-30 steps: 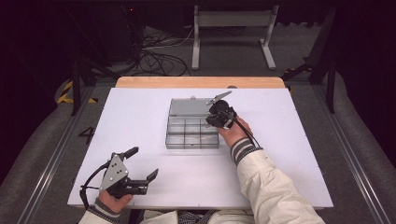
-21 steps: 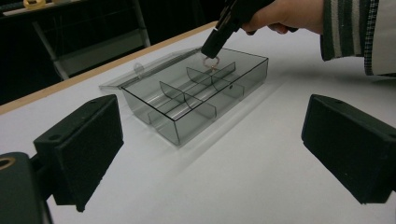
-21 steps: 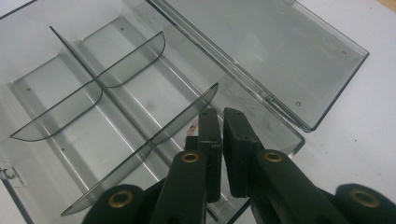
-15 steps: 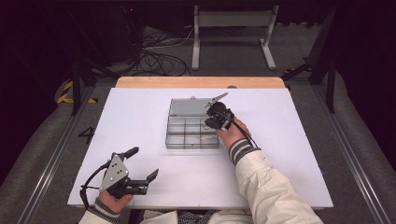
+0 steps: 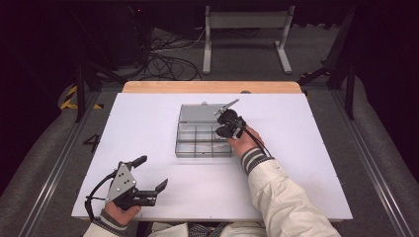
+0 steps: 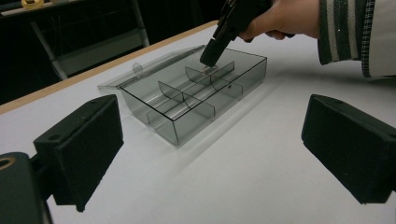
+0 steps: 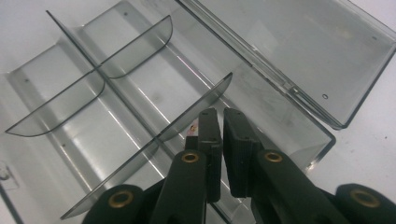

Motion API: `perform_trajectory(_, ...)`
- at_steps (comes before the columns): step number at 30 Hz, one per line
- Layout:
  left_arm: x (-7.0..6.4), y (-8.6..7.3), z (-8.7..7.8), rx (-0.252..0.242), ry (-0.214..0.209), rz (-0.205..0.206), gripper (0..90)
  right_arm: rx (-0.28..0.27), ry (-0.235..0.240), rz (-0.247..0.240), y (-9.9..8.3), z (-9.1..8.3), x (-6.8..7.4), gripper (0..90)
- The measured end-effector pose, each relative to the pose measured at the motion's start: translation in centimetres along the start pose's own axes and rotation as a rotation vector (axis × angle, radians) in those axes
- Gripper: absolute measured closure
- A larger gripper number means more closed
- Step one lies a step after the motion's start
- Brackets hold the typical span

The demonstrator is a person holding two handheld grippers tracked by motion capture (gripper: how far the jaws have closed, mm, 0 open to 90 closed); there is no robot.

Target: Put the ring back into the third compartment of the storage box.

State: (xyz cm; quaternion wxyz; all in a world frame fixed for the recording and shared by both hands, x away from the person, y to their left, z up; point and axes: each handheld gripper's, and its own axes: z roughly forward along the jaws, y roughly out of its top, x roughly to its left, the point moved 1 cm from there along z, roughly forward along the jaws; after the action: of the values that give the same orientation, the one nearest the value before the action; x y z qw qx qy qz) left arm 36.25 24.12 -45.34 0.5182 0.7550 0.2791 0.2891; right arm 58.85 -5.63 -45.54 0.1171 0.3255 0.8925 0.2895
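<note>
A clear grey compartment box (image 5: 196, 146) sits mid-table with its lid (image 5: 196, 112) folded open behind it. My right gripper (image 5: 222, 130) dips into the box's right-hand compartment. In the right gripper view the jaws (image 7: 220, 122) stand almost together over a curved divider (image 7: 187, 121). A small pale bit shows beside the left jaw; I cannot tell whether it is held. My left gripper (image 5: 150, 173) rests near the front left of the table, open and empty. Its view looks past its wide-apart pads (image 6: 79, 140) to the box (image 6: 163, 114) and the right gripper (image 6: 215, 46).
The white table top (image 5: 306, 148) has a wooden strip along its far edge (image 5: 212, 87). Beyond it are a metal stand (image 5: 244, 29) and cables on the floor (image 5: 163, 59). A sleeve (image 5: 286, 202) crosses the table's front right.
The right gripper has shifted slightly left and lower into the box. The left gripper has stayed where it was.
</note>
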Motion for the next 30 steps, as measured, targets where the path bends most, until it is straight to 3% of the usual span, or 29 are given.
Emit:
perform_trajectory(12,0.0,0.0,0.0,0.000,-0.001,0.001,5.9,-0.002,-0.047,0.007,-0.1,0.1,-0.4,82.8)
perform_trajectory(19,0.0,0.0,0.0,-0.002,0.000,0.001,5.9,-0.022,-0.037,0.007,-0.1,-0.4,-0.3,76.3)
perform_trajectory(30,0.0,0.0,0.0,-0.001,0.000,-0.004,5.9,-0.139,0.009,-0.004,0.4,-2.9,0.3,42.1)
